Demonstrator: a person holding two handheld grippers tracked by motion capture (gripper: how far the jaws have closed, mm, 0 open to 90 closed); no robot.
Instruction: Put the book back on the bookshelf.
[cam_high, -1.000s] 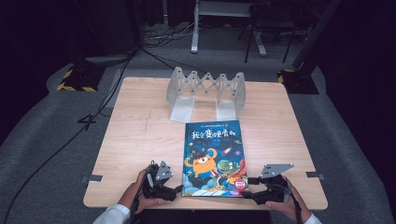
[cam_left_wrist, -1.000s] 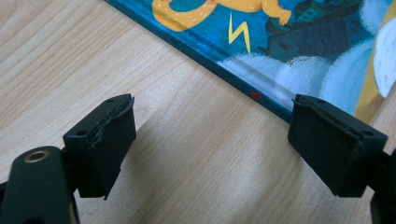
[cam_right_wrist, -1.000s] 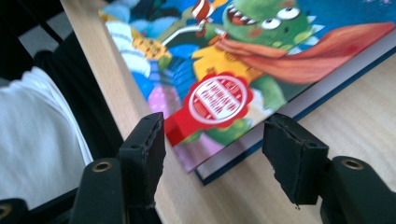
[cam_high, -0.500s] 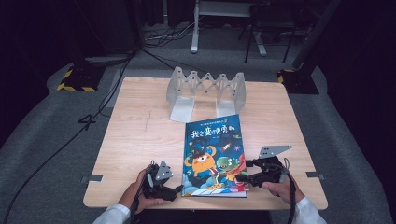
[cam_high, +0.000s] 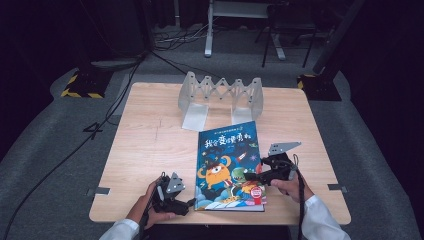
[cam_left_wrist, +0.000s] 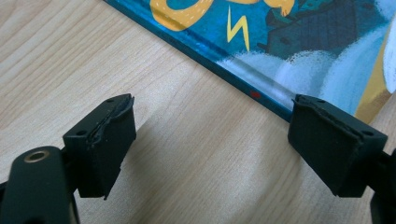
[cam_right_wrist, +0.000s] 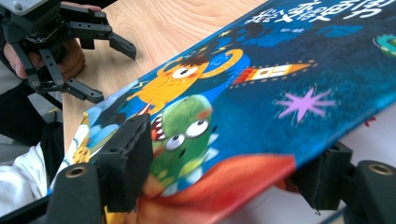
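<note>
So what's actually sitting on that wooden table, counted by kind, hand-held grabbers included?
Picture books: 1, the blue picture book
Folding racks: 1, the grey zigzag rack
Hand-held grippers: 2, the left gripper and the right gripper
Total: 4

A book (cam_high: 230, 167) lies on the tabletop (cam_high: 150, 145), a folding rack (cam_high: 220, 97) behind it, left claw (cam_high: 189, 204) and right claw (cam_high: 250, 176) flanking.
</note>
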